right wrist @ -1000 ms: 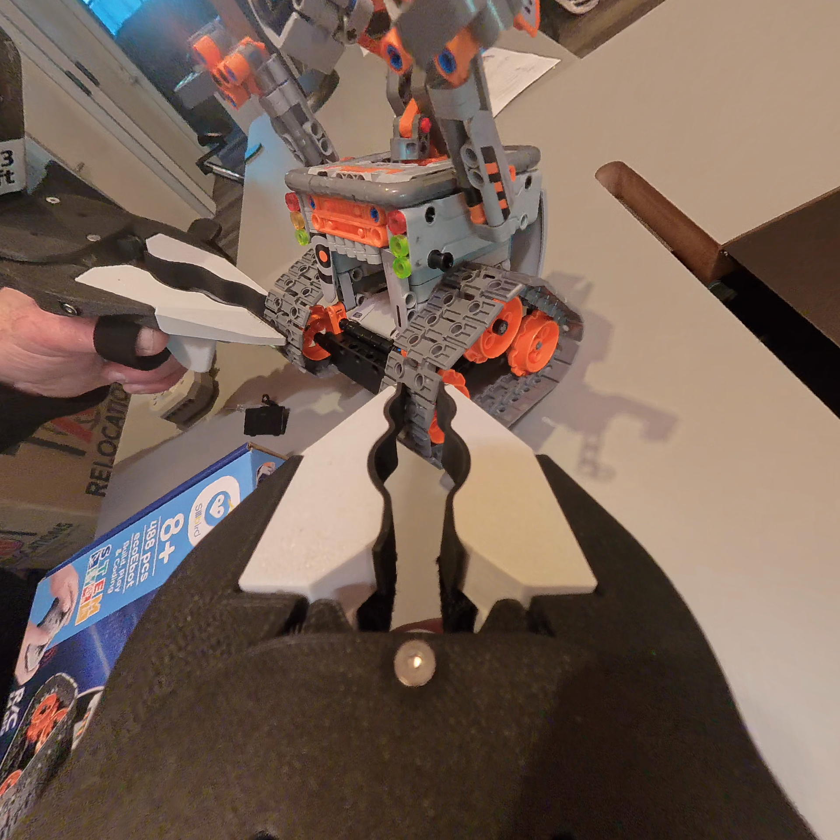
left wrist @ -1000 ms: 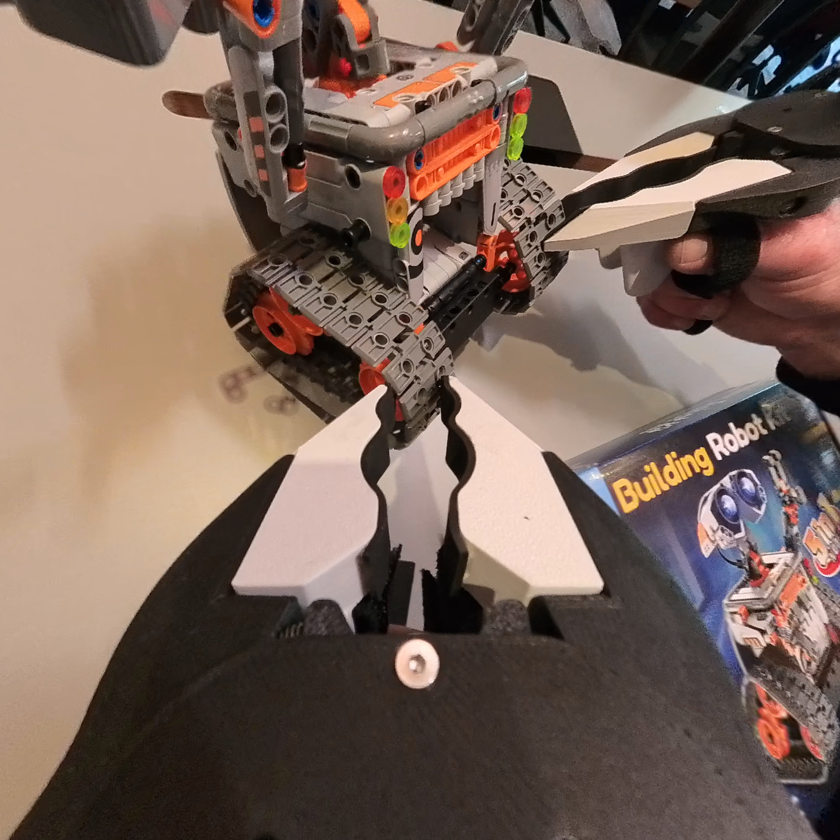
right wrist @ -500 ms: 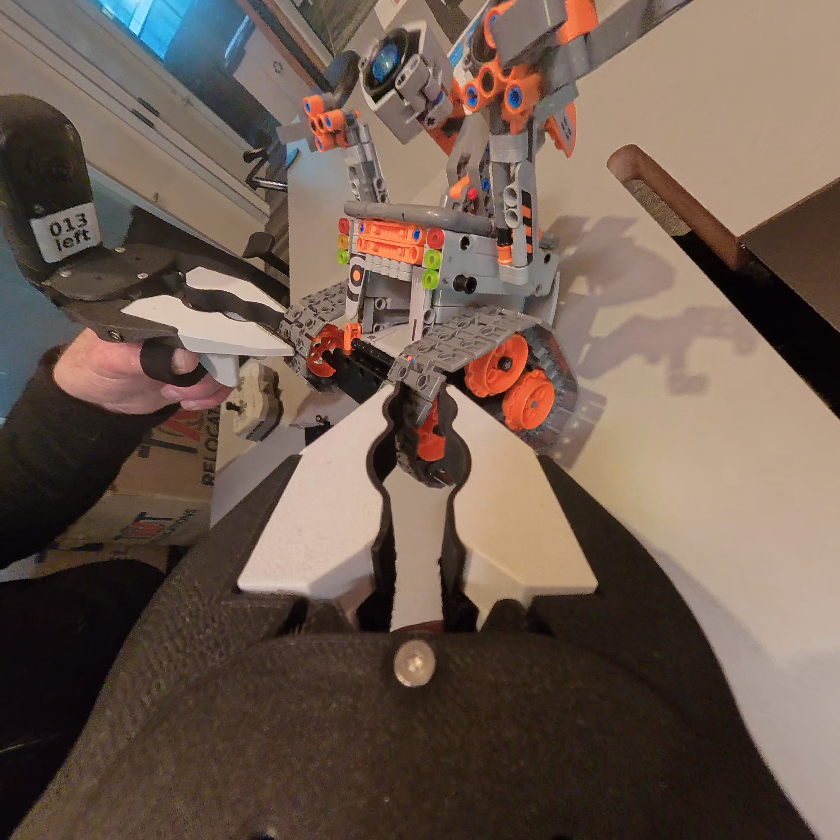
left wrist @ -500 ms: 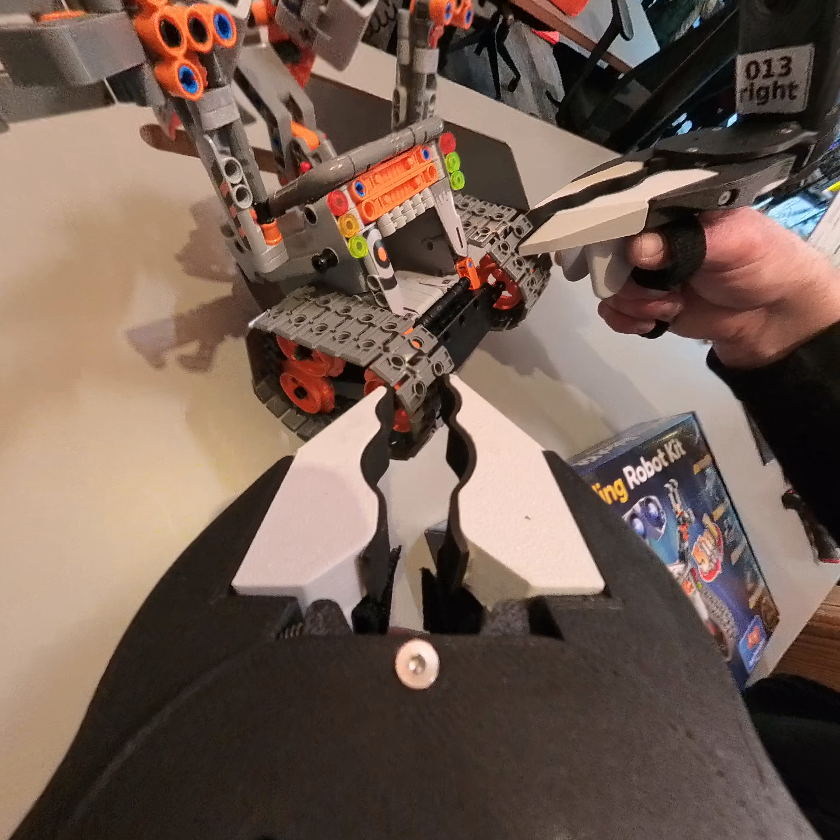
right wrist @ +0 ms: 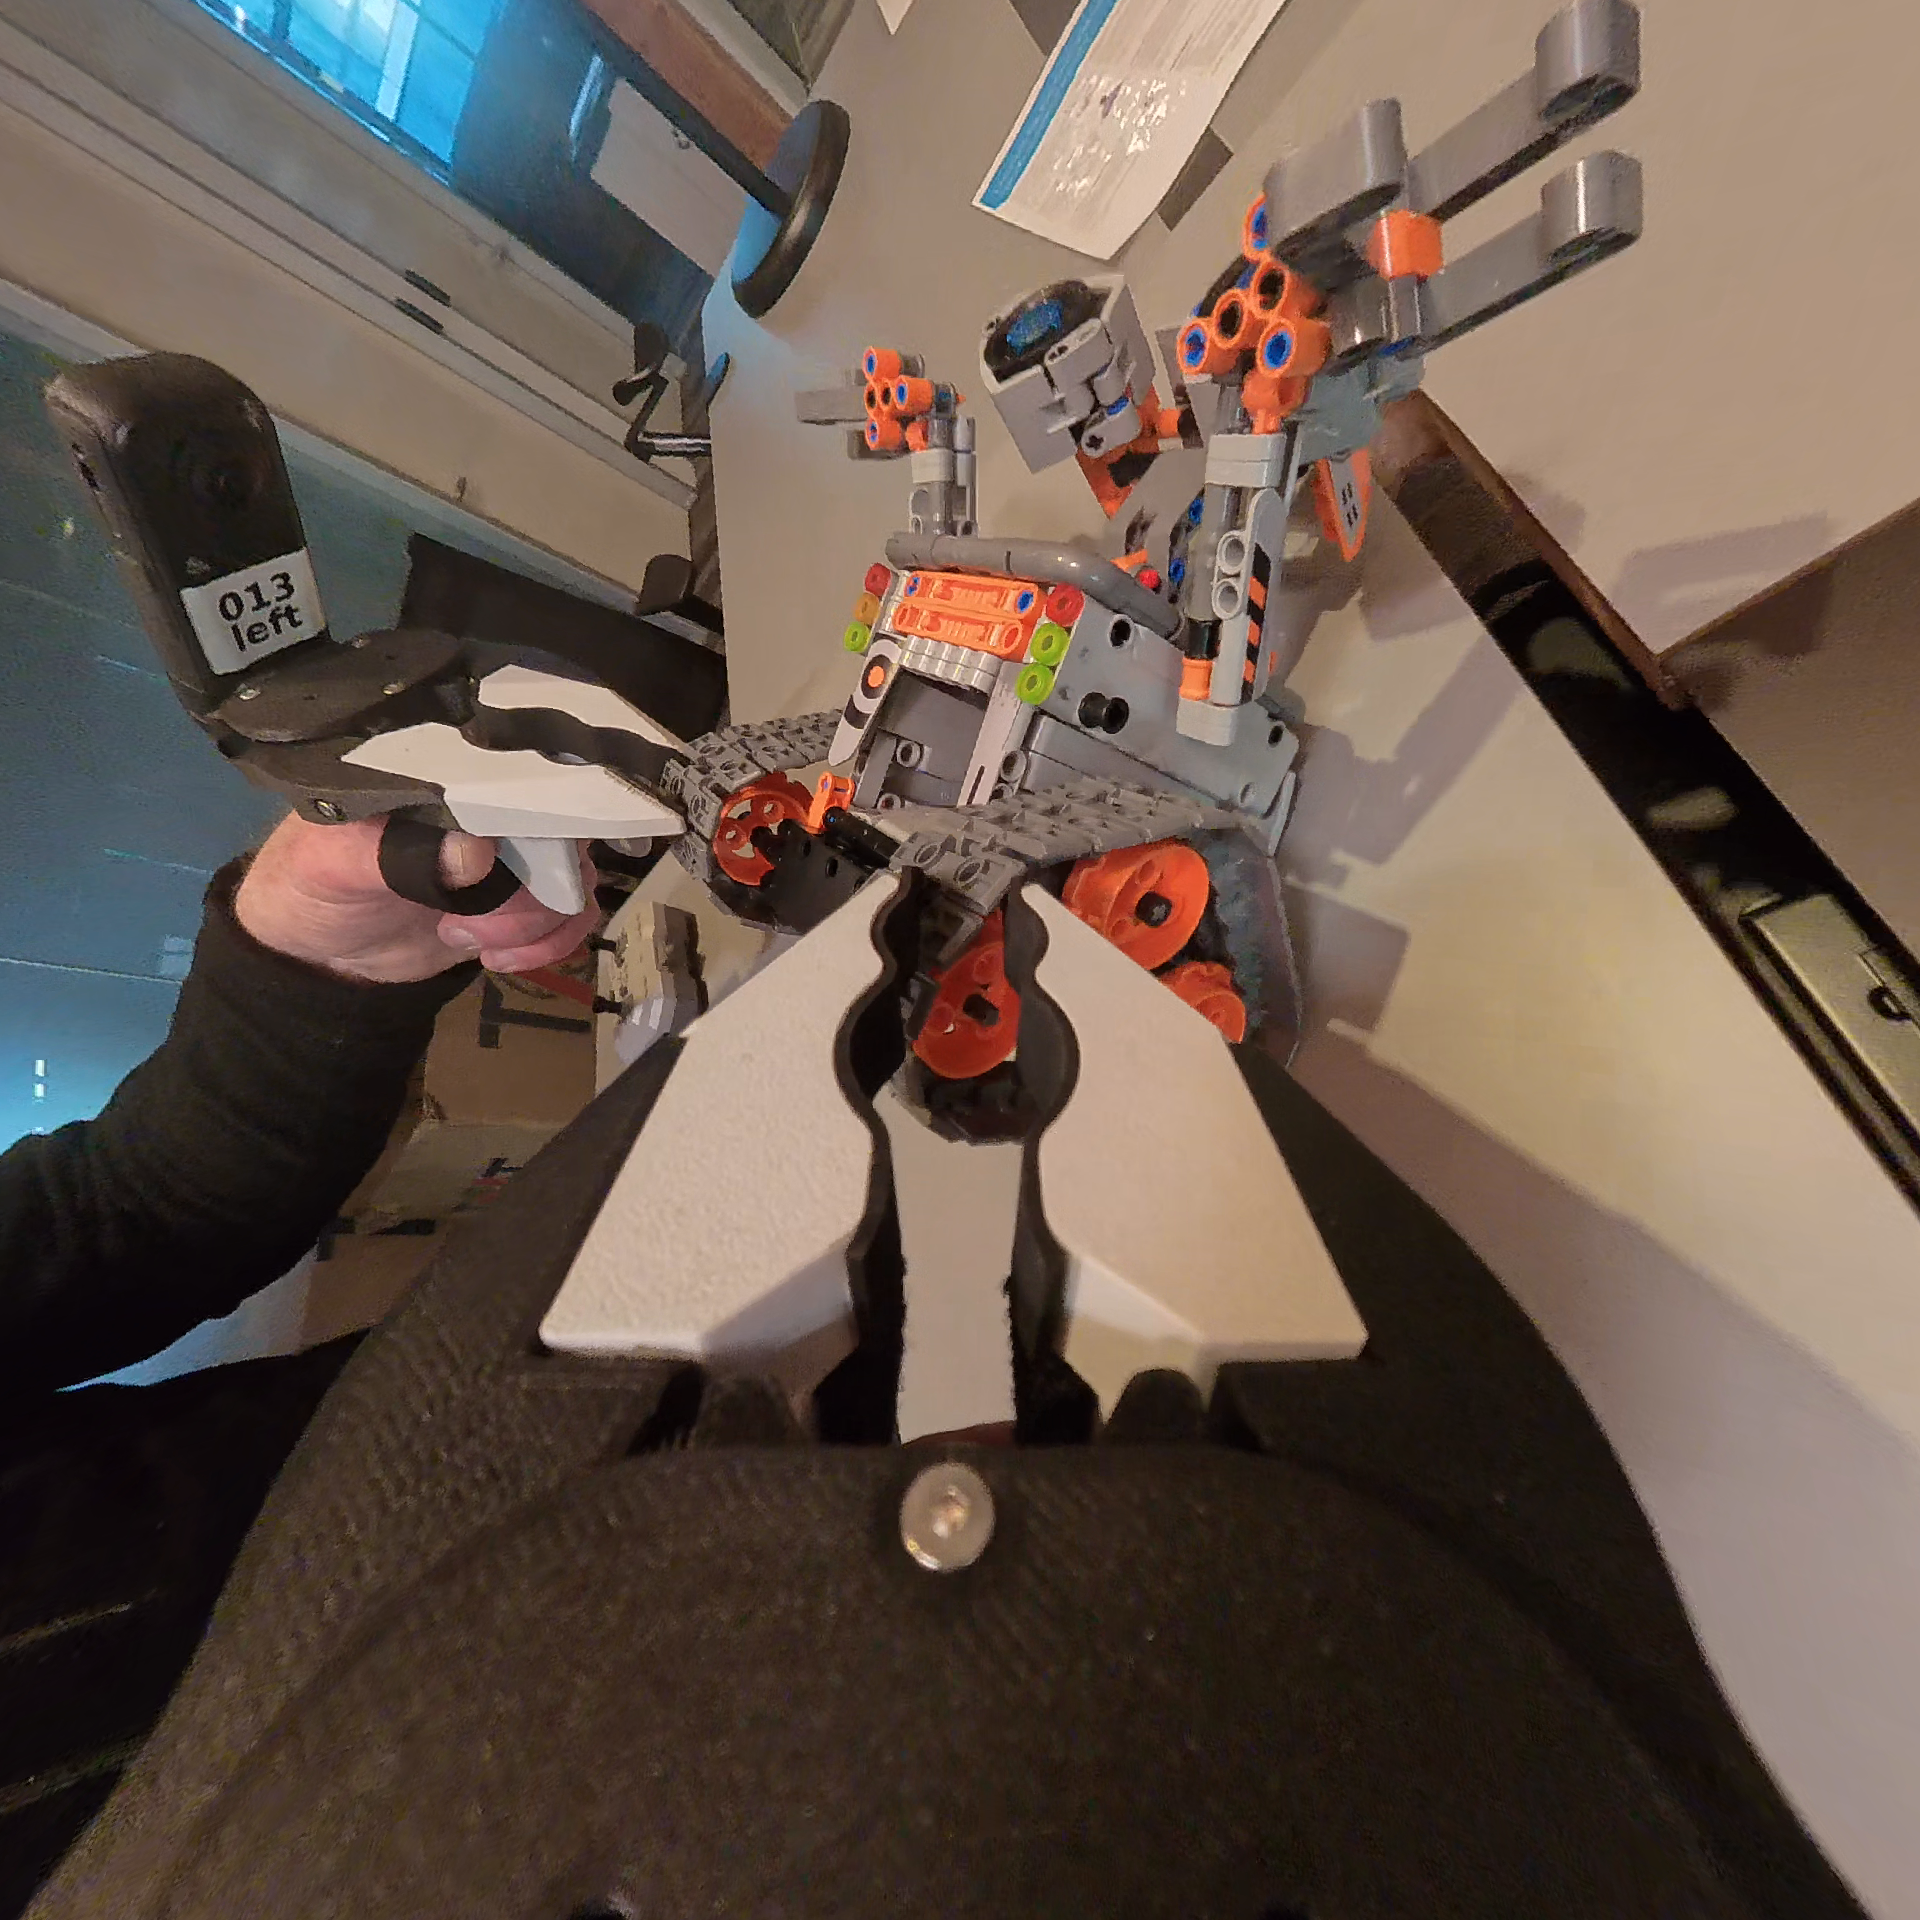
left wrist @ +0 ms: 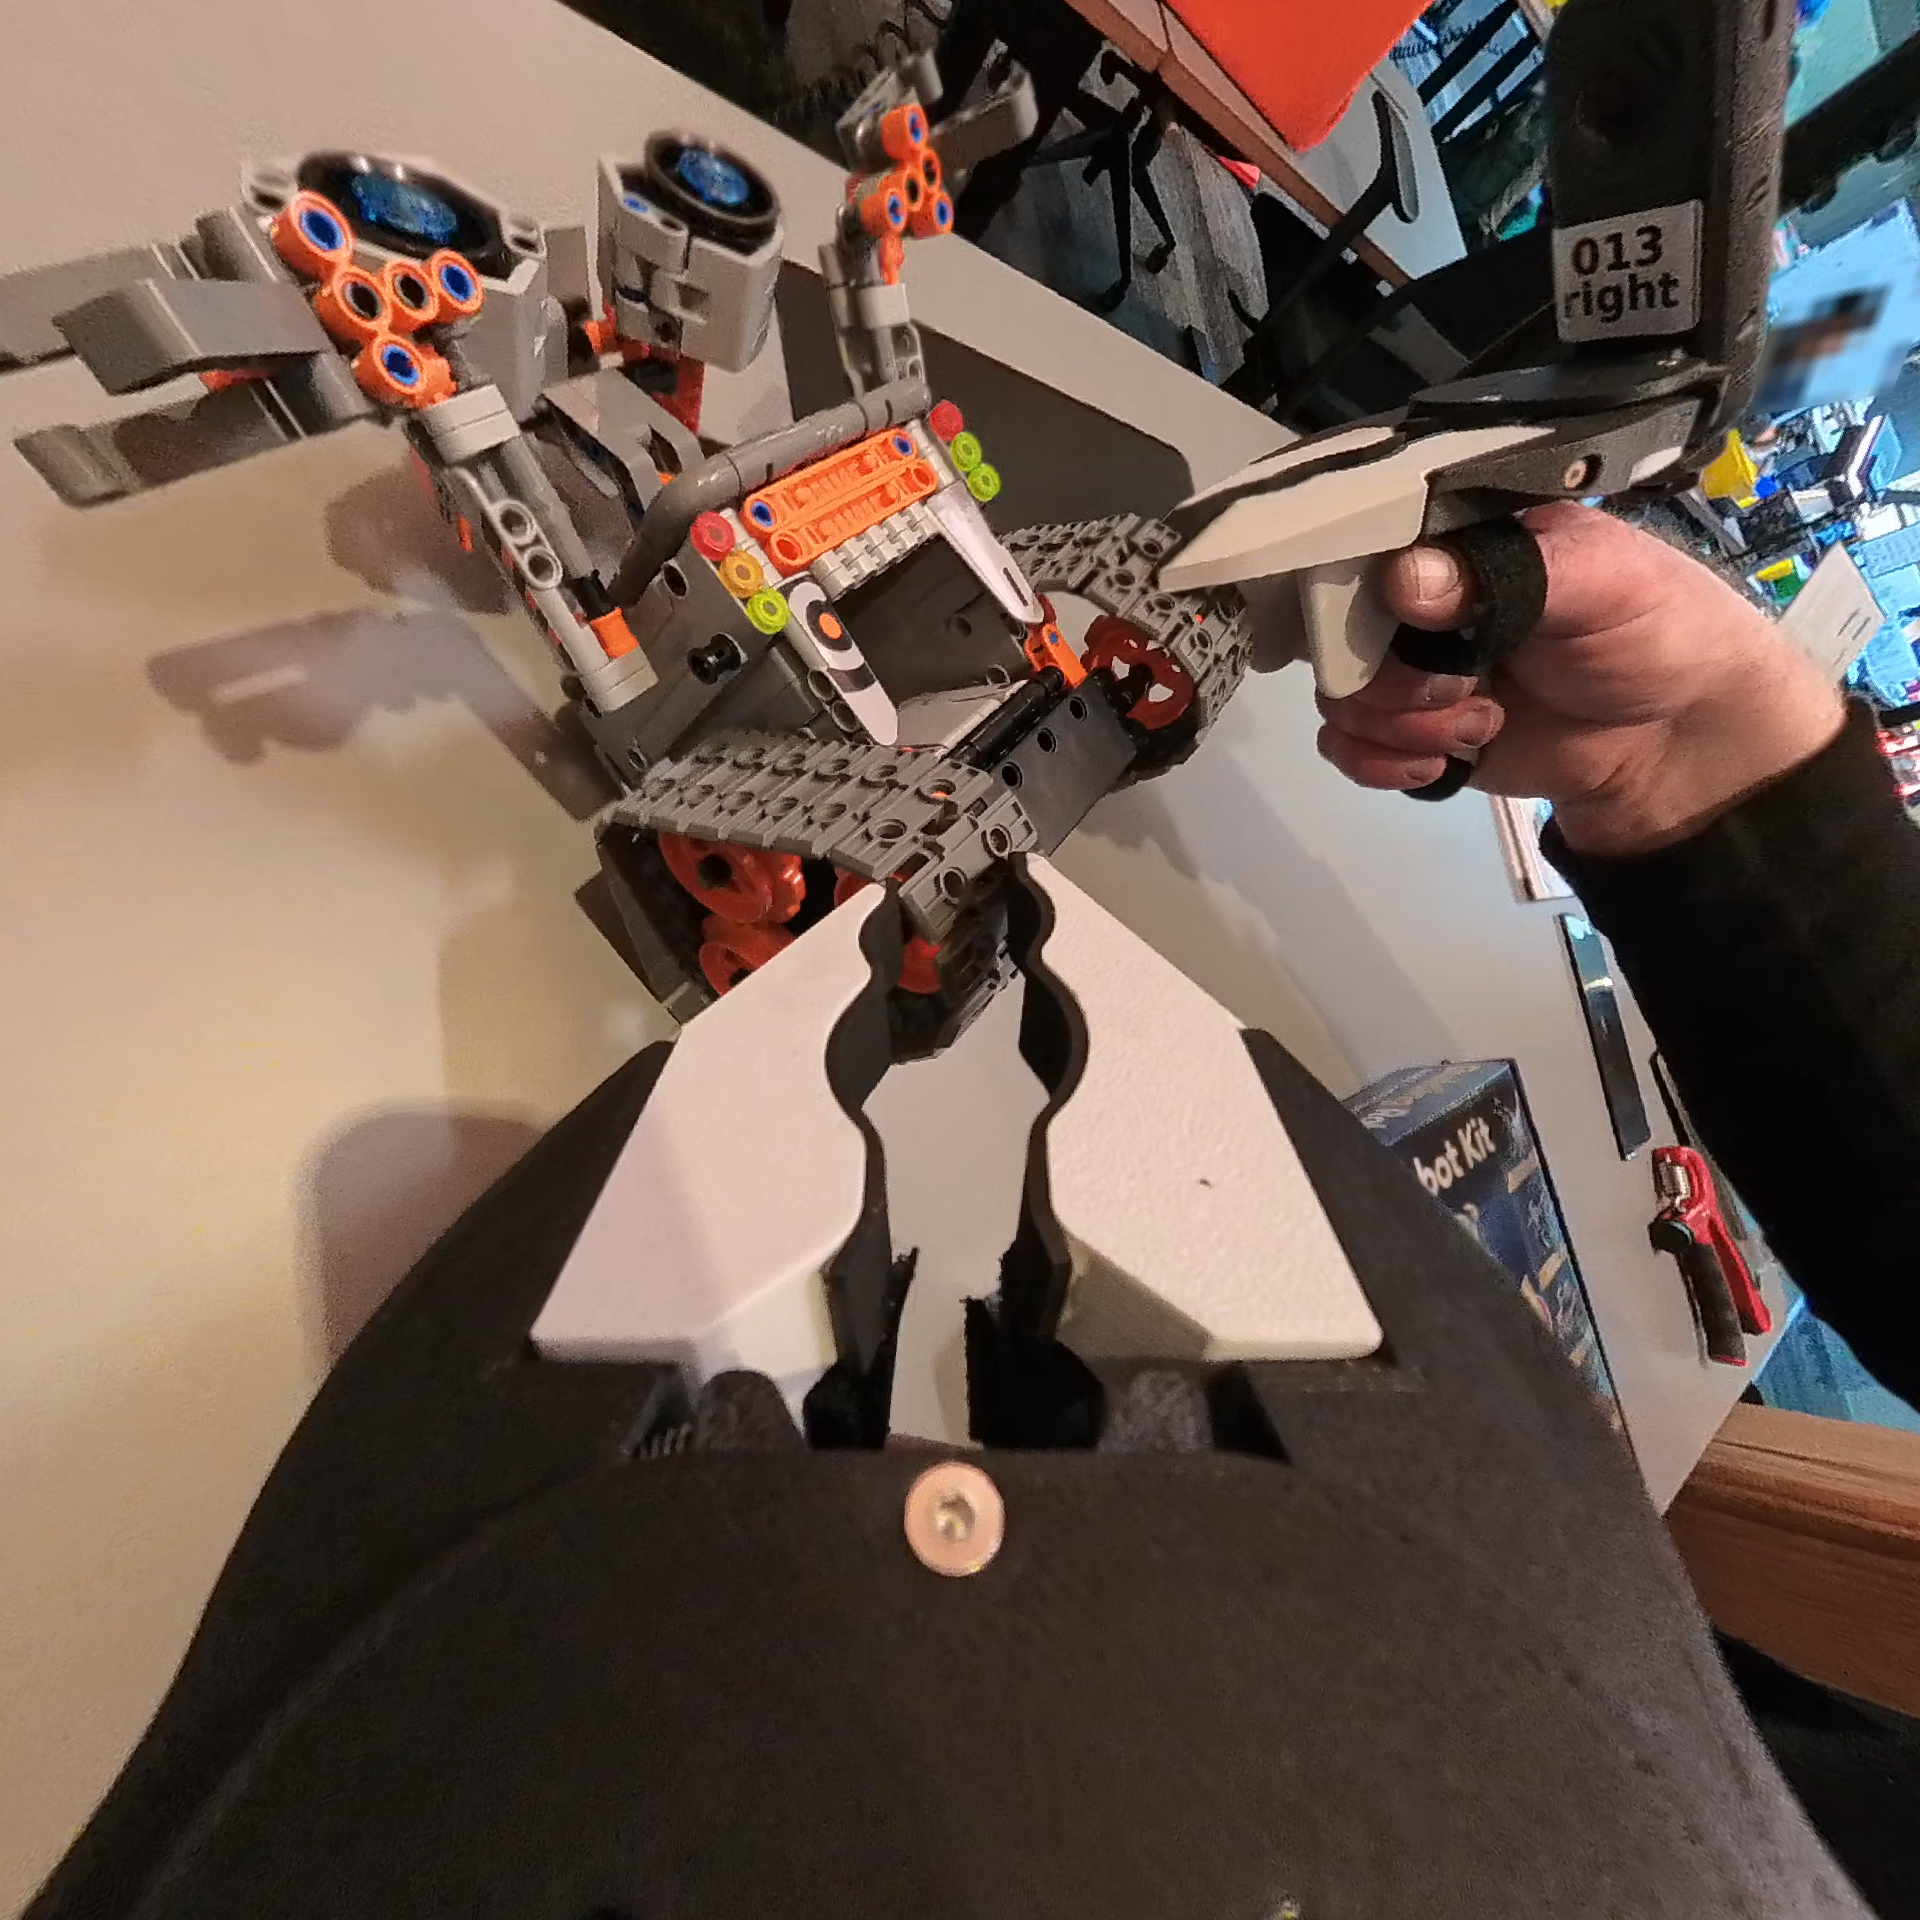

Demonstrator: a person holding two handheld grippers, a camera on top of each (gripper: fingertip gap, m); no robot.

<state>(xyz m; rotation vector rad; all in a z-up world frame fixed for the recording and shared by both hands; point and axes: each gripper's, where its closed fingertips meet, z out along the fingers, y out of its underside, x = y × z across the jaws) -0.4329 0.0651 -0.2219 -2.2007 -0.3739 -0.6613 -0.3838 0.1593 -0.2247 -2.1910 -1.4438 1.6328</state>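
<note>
A toy robot (left wrist: 831, 582) built of grey and orange bricks, with two grey tracks, two round eyes and raised arms, stands tilted over the pale table (left wrist: 208, 1039). My left gripper (left wrist: 951, 894) is shut on the front end of one track. My right gripper (right wrist: 961, 904) is shut on the front end of the other track, by an orange wheel (right wrist: 971, 1003). Each gripper shows in the other's view, held by a hand: the right one in the left wrist view (left wrist: 1179, 561), the left one in the right wrist view (right wrist: 665, 805). The robot (right wrist: 987, 665) is between them.
A blue kit box (left wrist: 1486, 1195) lies at the table's near right edge, with a red-handled tool (left wrist: 1704, 1257) beyond it. A dark cut-out with a wooden rim (right wrist: 1558, 644) runs along the table on the right. A printed sheet (right wrist: 1122, 114) lies behind the robot. My right fingertips sit around 11 centimeters from my left ones.
Both grippers stay shut on the tracks. Both views have tipped and pulled back, so the robot's head and arms now show in full, and the robot leans more against the table.
</note>
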